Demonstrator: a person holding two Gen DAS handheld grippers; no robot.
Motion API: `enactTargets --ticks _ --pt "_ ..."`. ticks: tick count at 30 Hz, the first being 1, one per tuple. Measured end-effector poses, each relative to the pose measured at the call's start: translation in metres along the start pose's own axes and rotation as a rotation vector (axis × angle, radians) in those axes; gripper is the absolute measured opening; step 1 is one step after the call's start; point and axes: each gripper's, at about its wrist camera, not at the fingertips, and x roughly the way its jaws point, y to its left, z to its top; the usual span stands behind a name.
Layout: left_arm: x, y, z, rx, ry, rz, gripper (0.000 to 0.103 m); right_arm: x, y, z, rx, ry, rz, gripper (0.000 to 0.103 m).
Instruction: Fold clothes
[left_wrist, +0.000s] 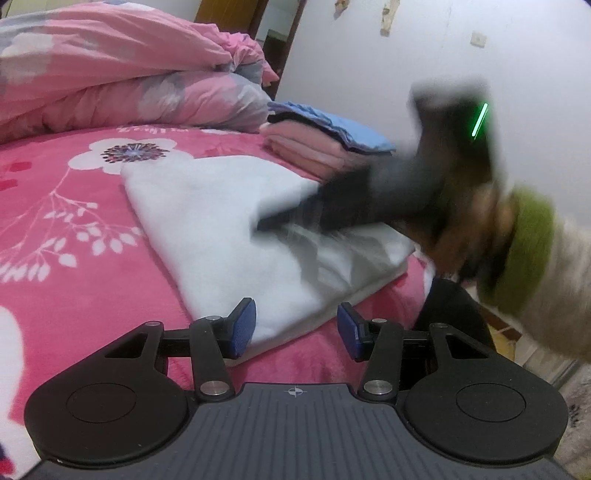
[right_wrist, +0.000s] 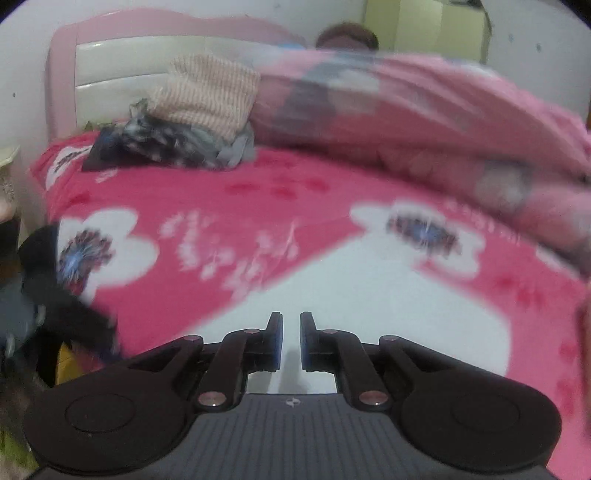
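White garment (left_wrist: 229, 236) lies folded flat on the pink floral bedspread (left_wrist: 66, 206) — that's the landmark. Left gripper (left_wrist: 295, 330) sits at the garment's near edge, jaws spread wide, holding nothing. Right gripper (right_wrist: 291, 341) is over the garment, motion-blurred, jaws nearly together with a narrow gap, nothing between them. Beyond the garment: a stack of folded clothes (left_wrist: 314, 144) and a bunched pink duvet (left_wrist: 122, 77).

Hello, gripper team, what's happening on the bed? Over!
Left gripper open, empty. Right gripper nearly shut, empty, over folded white cloth. Nothing blocking.
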Motion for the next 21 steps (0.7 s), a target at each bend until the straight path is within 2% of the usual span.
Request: enactTargets --ticks 1,3,4,6,10,12,13,15,18,20,21 --pt "-0.002 -0.001 0.002 0.006 0.005 0.006 0.049 0.007 0.0 -0.019 0.026 -0.006 -0.025 0.013" --pt "-0.007 -0.002 0.006 0.019 0.015 0.018 0.049 0.008 -0.008 -0.042 0.136 -0.099 -0.026 0.013" --pt "-0.009 -0.003 0.008 0.025 0.02 0.024 0.049 0.005 -0.012 -0.042 0.191 -0.118 -0.023 0.013" --pt "-0.014 -0.003 0.015 0.033 0.005 0.043 0.049 -0.012 -0.009 -0.039 0.22 -0.166 -0.061 0.014" --pt "-0.008 0.005 0.033 -0.007 -0.018 0.077 0.049 -0.059 -0.004 -0.06 0.289 -0.344 -0.042 0.016" --pt "0.004 0.011 0.043 -0.032 -0.012 0.099 0.049 -0.056 -0.006 -0.081 0.359 -0.341 -0.061 0.021" --pt "0.011 0.015 0.048 -0.045 -0.007 0.112 0.049 -0.049 -0.007 -0.093 0.402 -0.332 -0.081 0.017" --pt "0.021 0.018 0.063 -0.06 0.002 0.133 0.049 -0.039 -0.009 -0.11 0.485 -0.319 -0.111 0.019" --pt "0.036 0.016 0.09 -0.011 -0.013 0.134 0.049 -0.066 -0.008 -0.106 0.551 -0.404 -0.13 0.02" --pt "0.053 0.006 0.107 0.064 -0.011 0.135 0.049 -0.086 -0.009 -0.109 0.572 -0.493 -0.175 0.02" --pt "0.064 0.0 0.113 0.101 -0.006 0.137 0.049 -0.091 -0.011 -0.112 0.588 -0.507 -0.21 0.02"
